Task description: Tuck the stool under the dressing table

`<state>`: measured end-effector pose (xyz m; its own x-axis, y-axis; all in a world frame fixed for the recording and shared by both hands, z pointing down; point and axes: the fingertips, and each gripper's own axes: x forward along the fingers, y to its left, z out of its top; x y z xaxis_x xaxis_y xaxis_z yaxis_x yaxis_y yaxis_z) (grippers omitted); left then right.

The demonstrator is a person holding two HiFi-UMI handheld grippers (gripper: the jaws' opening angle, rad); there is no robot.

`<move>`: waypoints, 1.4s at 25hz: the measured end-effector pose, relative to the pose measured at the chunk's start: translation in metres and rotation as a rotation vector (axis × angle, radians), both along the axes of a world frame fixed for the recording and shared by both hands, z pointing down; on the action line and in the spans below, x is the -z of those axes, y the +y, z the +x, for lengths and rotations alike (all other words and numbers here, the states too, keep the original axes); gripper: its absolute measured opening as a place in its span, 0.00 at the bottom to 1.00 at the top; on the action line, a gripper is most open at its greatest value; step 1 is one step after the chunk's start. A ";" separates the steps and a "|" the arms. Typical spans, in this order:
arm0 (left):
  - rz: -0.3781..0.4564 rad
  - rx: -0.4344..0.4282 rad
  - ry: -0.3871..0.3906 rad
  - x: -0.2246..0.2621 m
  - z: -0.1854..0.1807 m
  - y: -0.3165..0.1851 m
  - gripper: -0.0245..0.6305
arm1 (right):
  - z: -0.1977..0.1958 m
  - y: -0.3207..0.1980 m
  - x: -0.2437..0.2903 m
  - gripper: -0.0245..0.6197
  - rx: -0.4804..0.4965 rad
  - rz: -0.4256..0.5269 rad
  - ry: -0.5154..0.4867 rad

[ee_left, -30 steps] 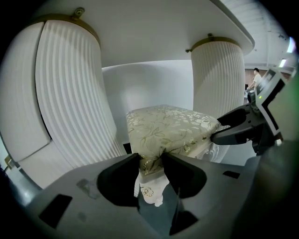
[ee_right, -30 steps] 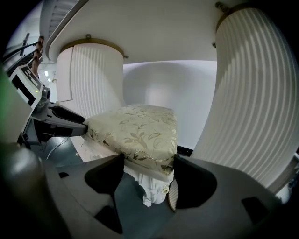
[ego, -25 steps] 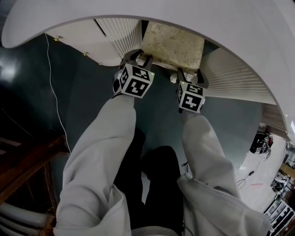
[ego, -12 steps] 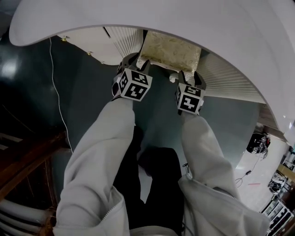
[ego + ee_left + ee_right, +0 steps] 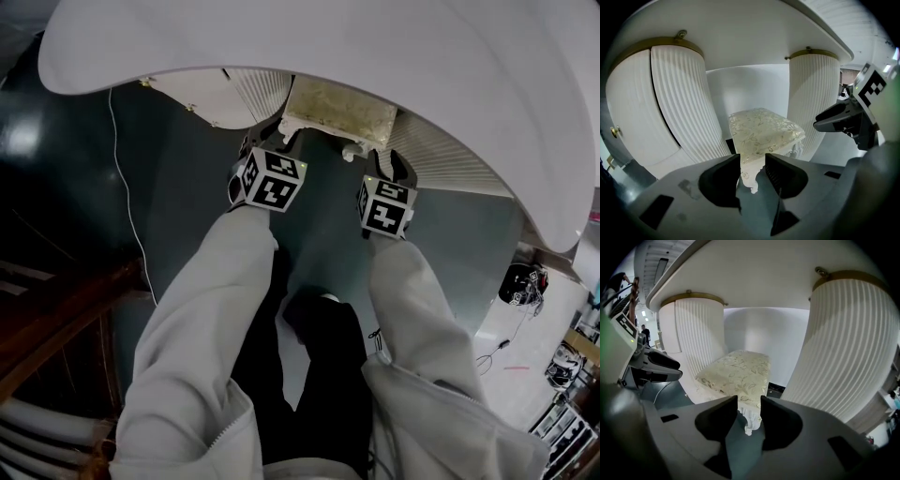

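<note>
The stool (image 5: 337, 108), with a cream floral cushion and carved white legs, stands in the knee gap under the white dressing table (image 5: 394, 56), whose top hides most of the seat. My left gripper (image 5: 272, 136) hangs just short of the stool's near left corner, jaws apart and touching nothing. In the left gripper view the stool (image 5: 761, 129) stands beyond the left gripper (image 5: 752, 164). My right gripper (image 5: 386, 161) hangs near the right corner. Its jaws are closing with nothing between them. The stool (image 5: 736, 371) lies past the right gripper (image 5: 749, 406).
Fluted white pedestals (image 5: 679, 103) (image 5: 853, 348) flank the gap on both sides. A thin cable (image 5: 127, 216) runs across the dark floor at the left, beside brown wooden furniture (image 5: 56, 319). Dark equipment (image 5: 523, 284) lies on the pale floor at the right.
Both grippers have drawn back from the stool's front edge and risen a little. The tabletop now covers more of the seat in the head view.
</note>
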<state>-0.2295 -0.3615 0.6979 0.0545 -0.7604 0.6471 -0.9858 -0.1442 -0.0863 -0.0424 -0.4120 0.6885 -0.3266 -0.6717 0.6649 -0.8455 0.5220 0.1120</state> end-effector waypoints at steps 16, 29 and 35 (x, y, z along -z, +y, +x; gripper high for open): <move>-0.060 0.020 0.063 0.050 0.026 0.061 0.13 | 0.015 0.053 0.059 0.19 0.003 -0.050 -0.044; 0.025 0.086 0.254 0.136 0.062 0.099 0.07 | 0.052 0.081 0.154 0.12 -0.018 -0.042 -0.180; 0.091 0.068 0.271 0.191 0.091 0.114 0.06 | 0.071 0.091 0.206 0.12 -0.008 -0.017 -0.271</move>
